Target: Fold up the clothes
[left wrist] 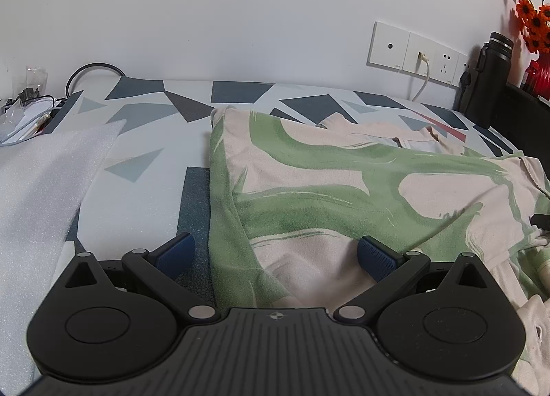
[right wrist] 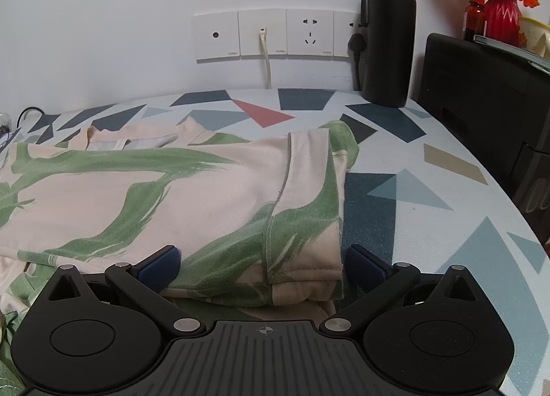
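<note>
Even, soft indoor light, moderately bright, cool cast. Soft shadow of black bottle (right wrist: pixel 388 34) on wall (right wrist: pixel 137 0) toward 9 o'clock, so source likely from right. No glare. Strong fisheye bending toward edges; dark vignette in corners at 10 and 2 o'clock. Mild blur on near cloth (left wrist: pixel 309 279); midground sharp.

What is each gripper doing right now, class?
Left gripper: open, holding nothing, straddling the shirt edge.
Right gripper: open, holding nothing, over the shirt's hem.
</note>
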